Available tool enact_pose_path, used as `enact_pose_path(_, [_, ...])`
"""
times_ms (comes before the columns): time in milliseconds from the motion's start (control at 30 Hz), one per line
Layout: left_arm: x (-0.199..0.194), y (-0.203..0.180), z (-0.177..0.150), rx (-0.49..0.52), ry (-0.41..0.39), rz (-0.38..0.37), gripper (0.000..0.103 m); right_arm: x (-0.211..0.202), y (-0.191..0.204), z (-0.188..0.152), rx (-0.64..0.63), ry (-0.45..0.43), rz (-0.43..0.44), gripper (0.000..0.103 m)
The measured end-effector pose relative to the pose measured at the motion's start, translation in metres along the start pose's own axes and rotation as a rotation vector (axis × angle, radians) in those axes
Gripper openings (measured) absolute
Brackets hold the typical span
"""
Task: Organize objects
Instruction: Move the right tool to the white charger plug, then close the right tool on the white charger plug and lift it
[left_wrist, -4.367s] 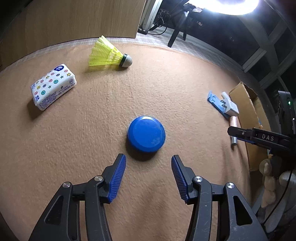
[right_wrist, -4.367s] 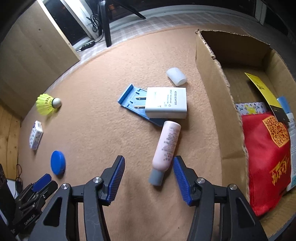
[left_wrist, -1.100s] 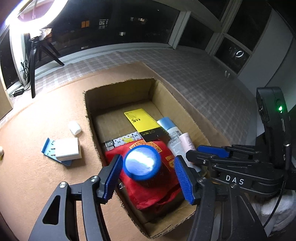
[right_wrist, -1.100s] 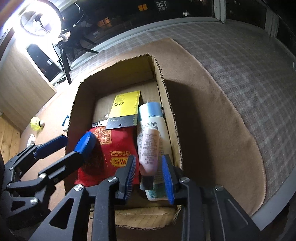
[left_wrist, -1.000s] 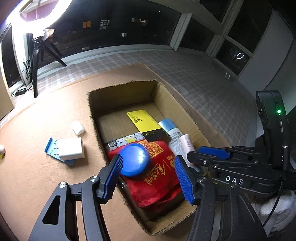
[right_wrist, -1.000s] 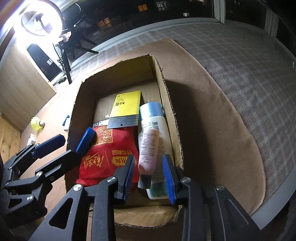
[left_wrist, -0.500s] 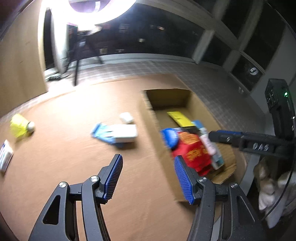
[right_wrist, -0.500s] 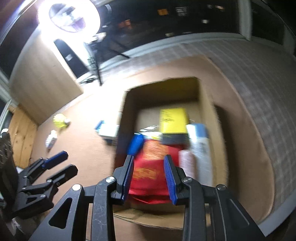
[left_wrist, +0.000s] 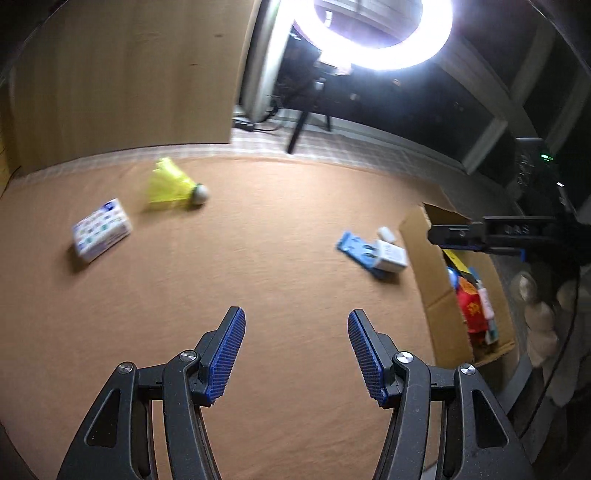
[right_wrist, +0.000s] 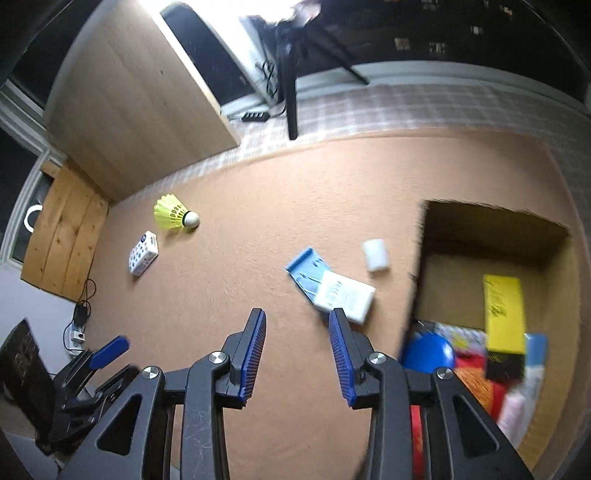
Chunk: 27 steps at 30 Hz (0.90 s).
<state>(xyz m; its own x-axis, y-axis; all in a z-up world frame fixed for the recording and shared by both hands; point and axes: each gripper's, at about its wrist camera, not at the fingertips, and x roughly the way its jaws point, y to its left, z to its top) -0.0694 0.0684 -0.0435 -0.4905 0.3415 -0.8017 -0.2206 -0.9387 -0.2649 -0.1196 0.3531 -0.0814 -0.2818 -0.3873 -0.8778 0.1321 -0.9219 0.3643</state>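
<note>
Left gripper (left_wrist: 295, 350) wide, right gripper (right_wrist: 297, 354) narrower, both empty above mat (left_wrist: 258, 258). Shuttlecock (left_wrist: 173, 186), tissue pack (left_wrist: 101, 229), adapter (right_wrist: 343, 295) outside box (right_wrist: 424, 258). Risk: crushed shuttlecock feathers if squeezed hard.

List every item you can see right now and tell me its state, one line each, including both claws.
Left claw: open, empty.
Right claw: open, empty.
Cardboard box: open-topped, partly filled.
Blue disc: inside box.
Yellow shuttlecock: on its side on mat.
Tissue pack: lying on mat.
White adapter: lying on blue tray.
White cylinder: lying beside box.
</note>
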Motion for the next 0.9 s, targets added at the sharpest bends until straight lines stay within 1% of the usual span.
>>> enact_pose_path(100, [-0.009, 0.018, -0.005, -0.027, -0.005, 0.014, 0.062, 0.021, 0.007, 0.014, -0.022, 0.031, -0.044, 0.033])
enact_pose_path(167, [-0.013, 0.029, -0.008, -0.040, -0.008, 0.023, 0.062, 0.037, 0.010, 0.023, -0.039, 0.057, -0.091, 0.033])
enact_pose_path(300, [-0.023, 0.047, -0.010, -0.068, -0.020, 0.036, 0.062, 0.059, 0.005, 0.032, -0.037, 0.091, -0.175, 0.033])
enact_pose_path(400, [-0.027, 0.056, -0.011, -0.080, -0.025, 0.043, 0.062, 0.068, 0.001, 0.036, -0.034, 0.104, -0.207, 0.033])
enact_pose_path(533, [-0.027, 0.064, -0.011, -0.090, -0.021, 0.048, 0.062, 0.076, -0.002, 0.037, -0.035, 0.118, -0.236, 0.037])
enact_pose_path(733, [-0.023, 0.063, -0.010, -0.083, -0.012, 0.039, 0.062, 0.084, -0.001, 0.038, -0.039, 0.143, -0.254, 0.043])
enact_pose_path(900, [-0.022, 0.060, -0.009, -0.080, -0.009, 0.034, 0.062, 0.082, 0.003, 0.033, -0.028, 0.168, -0.233, 0.046])
